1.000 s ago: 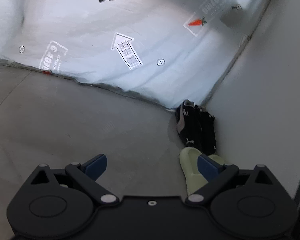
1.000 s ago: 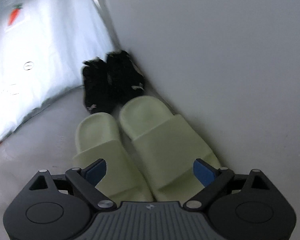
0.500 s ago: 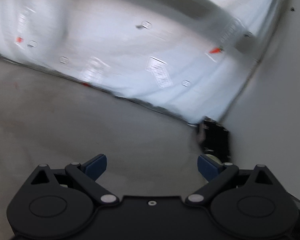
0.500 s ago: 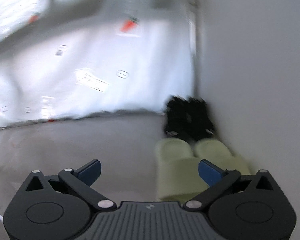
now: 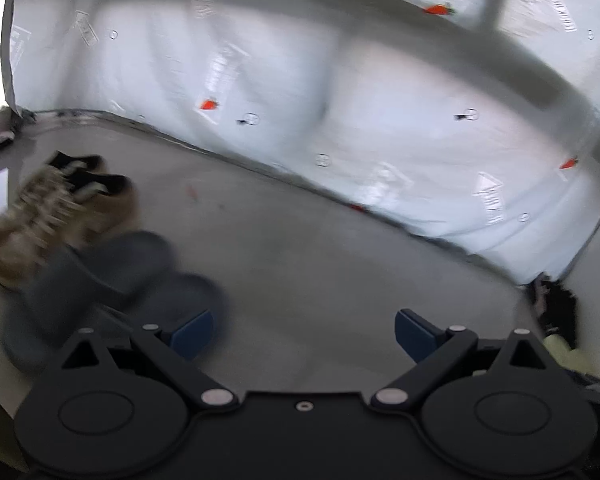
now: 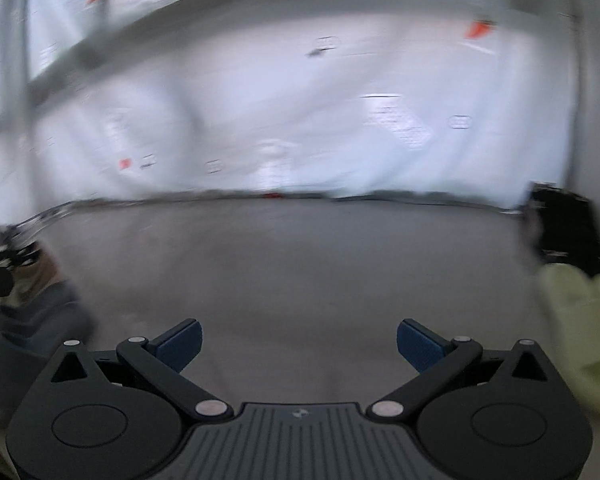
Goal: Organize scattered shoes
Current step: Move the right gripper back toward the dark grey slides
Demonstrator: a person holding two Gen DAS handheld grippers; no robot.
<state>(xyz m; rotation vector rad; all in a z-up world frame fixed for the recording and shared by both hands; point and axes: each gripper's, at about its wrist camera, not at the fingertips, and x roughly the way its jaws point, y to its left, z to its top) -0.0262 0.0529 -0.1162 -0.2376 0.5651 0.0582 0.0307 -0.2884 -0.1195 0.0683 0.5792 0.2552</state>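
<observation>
Both views are blurred by motion. My left gripper (image 5: 303, 330) is open and empty above the grey floor. To its left lie grey-blue slides (image 5: 100, 276), and beyond them a pair of tan lace-up shoes (image 5: 56, 208). Black sneakers (image 5: 556, 304) and a pale green slide (image 5: 560, 350) sit at the right edge by the wall. My right gripper (image 6: 298, 342) is open and empty over bare floor. Pale green slides (image 6: 580, 312) and black sneakers (image 6: 564, 224) lie at its right, a grey slide (image 6: 32, 320) at its left.
A white plastic sheet (image 5: 340, 120) with carrot and arrow prints hangs along the far side down to the floor. A plain white wall (image 6: 596, 120) stands at the right. Grey concrete floor (image 6: 300, 248) lies between the shoe groups.
Both grippers have swung left, away from the green slides and black sneakers by the wall. The tan shoes and grey-blue slides have come into view at the left. The right gripper's jaws now stand wider.
</observation>
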